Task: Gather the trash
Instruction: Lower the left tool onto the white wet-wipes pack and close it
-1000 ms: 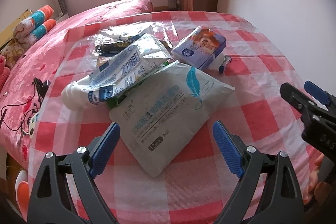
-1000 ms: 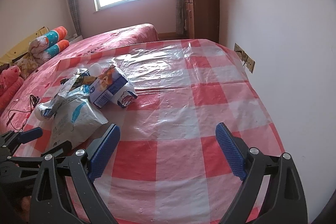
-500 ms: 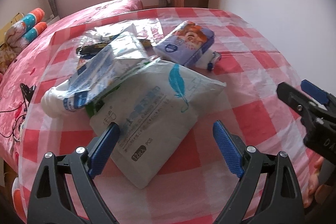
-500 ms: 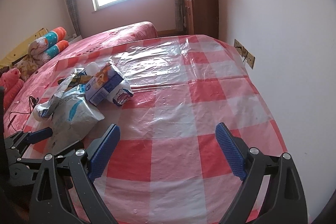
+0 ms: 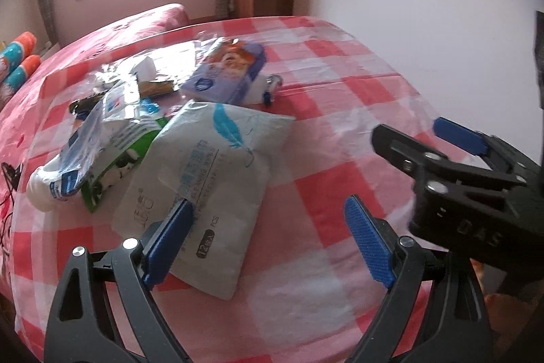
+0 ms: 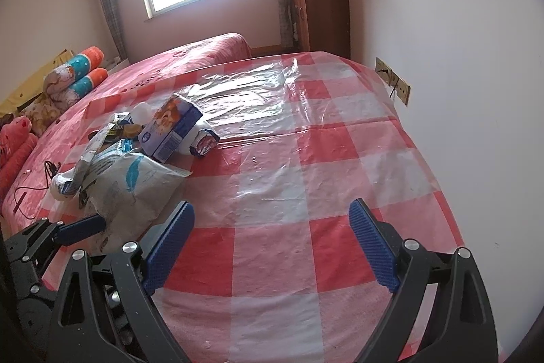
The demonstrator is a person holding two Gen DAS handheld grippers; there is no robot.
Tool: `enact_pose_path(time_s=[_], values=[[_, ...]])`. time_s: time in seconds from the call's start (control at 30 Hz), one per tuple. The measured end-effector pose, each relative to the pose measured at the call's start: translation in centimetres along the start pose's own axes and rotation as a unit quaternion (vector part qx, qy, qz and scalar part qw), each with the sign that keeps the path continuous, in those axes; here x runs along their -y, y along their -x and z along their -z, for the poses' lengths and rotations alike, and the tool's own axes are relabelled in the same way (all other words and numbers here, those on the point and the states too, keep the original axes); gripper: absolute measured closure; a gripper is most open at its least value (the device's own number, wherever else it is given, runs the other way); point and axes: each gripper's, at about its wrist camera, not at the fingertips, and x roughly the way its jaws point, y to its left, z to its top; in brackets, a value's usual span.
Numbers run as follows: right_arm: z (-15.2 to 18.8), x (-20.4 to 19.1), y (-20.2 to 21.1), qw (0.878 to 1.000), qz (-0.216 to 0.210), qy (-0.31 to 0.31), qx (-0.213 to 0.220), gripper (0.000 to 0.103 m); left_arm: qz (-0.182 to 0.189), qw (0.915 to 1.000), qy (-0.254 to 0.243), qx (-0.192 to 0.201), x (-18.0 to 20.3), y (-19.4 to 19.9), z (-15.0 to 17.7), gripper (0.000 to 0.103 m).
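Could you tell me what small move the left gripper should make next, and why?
Probably ease the left gripper forward and down onto the white wipes packet: its jaws stand open and empty, and the packet's near edge already lies between its fingers, nearest of the trash pile.

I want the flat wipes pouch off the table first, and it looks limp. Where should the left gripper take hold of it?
Probably its near short edge. The wipes pouch lies flat on the checked tablecloth, with its far end tucked among other wrappers. The open left gripper already hangs over that near end; come in low from the near side and pinch the free edge or corner.
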Motion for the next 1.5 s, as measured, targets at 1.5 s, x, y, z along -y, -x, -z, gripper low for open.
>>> enact_pose_path(time_s=[1.5], values=[[0.1, 0.4, -2.5, 0.994, -0.091, -0.028, -0.061, 0.012, -0.035, 0.9991, 0.003, -0.023, -4.5, -2.1, -2.0, 0.036]])
